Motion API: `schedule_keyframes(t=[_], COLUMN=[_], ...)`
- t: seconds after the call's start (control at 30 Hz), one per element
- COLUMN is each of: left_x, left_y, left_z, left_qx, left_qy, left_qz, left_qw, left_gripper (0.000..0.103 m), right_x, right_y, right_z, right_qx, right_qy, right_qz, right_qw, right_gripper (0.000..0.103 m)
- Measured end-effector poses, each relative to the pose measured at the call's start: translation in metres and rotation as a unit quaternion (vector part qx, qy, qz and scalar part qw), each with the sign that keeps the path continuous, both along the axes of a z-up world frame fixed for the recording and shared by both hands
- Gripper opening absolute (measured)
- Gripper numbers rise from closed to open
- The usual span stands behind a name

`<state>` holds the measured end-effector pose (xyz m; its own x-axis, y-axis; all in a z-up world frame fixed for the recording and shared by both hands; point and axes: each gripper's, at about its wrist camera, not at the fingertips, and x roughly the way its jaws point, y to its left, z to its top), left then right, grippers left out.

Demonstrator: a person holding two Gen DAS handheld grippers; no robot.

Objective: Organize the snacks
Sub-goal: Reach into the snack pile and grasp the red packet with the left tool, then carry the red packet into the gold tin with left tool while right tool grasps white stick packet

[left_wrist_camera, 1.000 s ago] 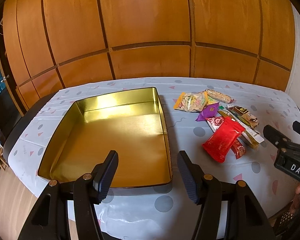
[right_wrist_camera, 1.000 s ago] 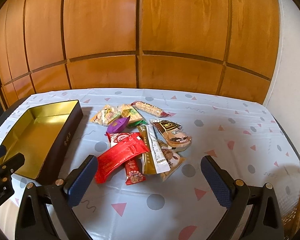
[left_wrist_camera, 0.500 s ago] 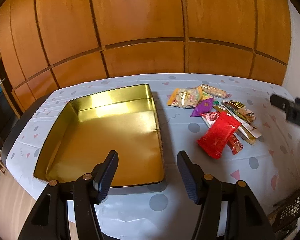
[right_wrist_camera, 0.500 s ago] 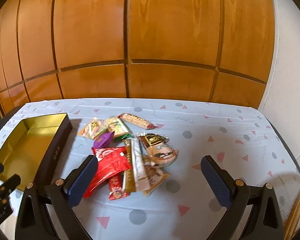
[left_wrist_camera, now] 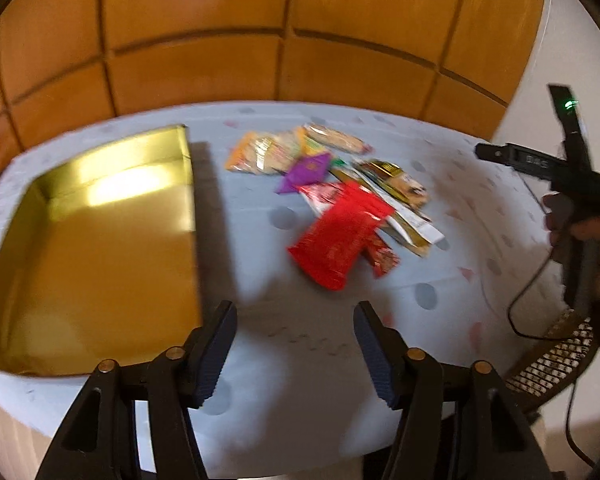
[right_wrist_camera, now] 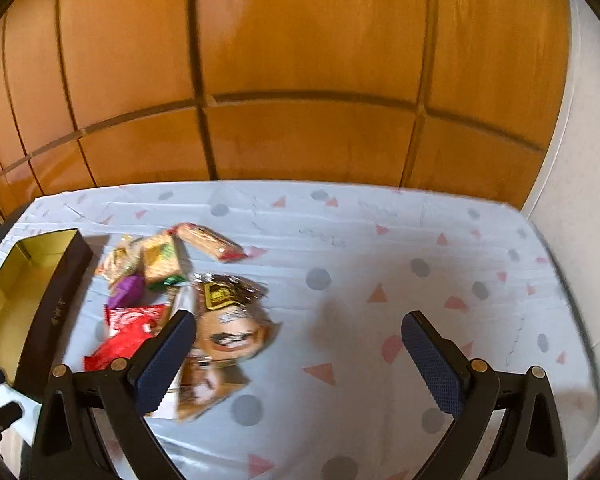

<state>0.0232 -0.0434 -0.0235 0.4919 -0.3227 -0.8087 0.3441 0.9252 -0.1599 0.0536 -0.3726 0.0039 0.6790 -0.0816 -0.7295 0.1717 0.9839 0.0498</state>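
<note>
A desk under a pale blue cloth dotted with grey circles and pink triangles [right_wrist_camera: 340, 248] fills both views, with orange-brown wood panelling [right_wrist_camera: 300, 60] behind it. On its left part lies a wide, shallow rectangular tin with a shiny gold inside [left_wrist_camera: 92, 248]; it holds nothing. The left wrist view looks straight into it, while the right wrist view catches only its far end and shows its dark brown outer wall [right_wrist_camera: 56, 312], which the left view does not.

The heap of packaged snacks [left_wrist_camera: 332, 200] lies on the cloth just right of the tin, apart from it. Uppermost and nearest is a crinkled bright red foil pack [left_wrist_camera: 340, 236]; beyond it sit a small purple wrapper [left_wrist_camera: 306, 170], orange-yellow cracker packs [left_wrist_camera: 260, 154] and a long biscuit bar [right_wrist_camera: 210, 240]. Only the right wrist view shows a brown pack printed with a moustached face [right_wrist_camera: 232, 336].

The left tongs [left_wrist_camera: 294, 340] hang over bare cloth near the tin's near right corner, their blue-padded jaws closing with nothing between them. The right tongs [right_wrist_camera: 298, 356] stand wide apart, gripping nothing, their left pad in front of the heap's near edge. The left view alone shows the right tongs from the side, held by a hand [left_wrist_camera: 580, 228] at the desk's right edge.
</note>
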Motion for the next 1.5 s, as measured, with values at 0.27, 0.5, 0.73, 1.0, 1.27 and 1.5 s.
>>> schedule_keyframes(t=[0.27,0.5,0.73,1.0,1.27,1.5], left_x=[0.038,0.070,0.087,0.099,0.078,0.059], left_y=[-0.031,-0.081,-0.099,-0.089,-0.086,-0.071], left_z=[-0.006,-0.027,-0.060,-0.069,-0.060,-0.054], left_qx=[0.026,0.096,0.101,0.061,0.054,0.049], left_qy=[0.035,0.011,0.013,0.033,0.010,0.000], left_qz=[-0.056,-0.148,-0.182,-0.153,-0.153,-0.143], left_qw=[0.9975,0.9842,0.9780,0.9858,0.9867,0.9884], left_gripper=[0.056,0.057,0.067,0.036,0.025,0.015], right_x=[0.007,0.013,0.006,-0.002,-0.003,0.004], right_y=[-0.018,0.007,0.047,0.072,0.080,0.080], right_z=[-0.014,-0.021,-0.011,-0.002,-0.005,-0.021], right_qx=[0.080,0.061,-0.034,-0.104,-0.124,-0.113], right_qy=[0.033,0.056,0.015,-0.026,-0.026,0.019], right_qz=[-0.016,0.044,0.103,0.139,0.147,0.147], right_qw=[0.996,0.996,0.994,0.985,0.981,0.982], right_gripper=[0.103,0.103,0.103,0.100,0.096,0.078])
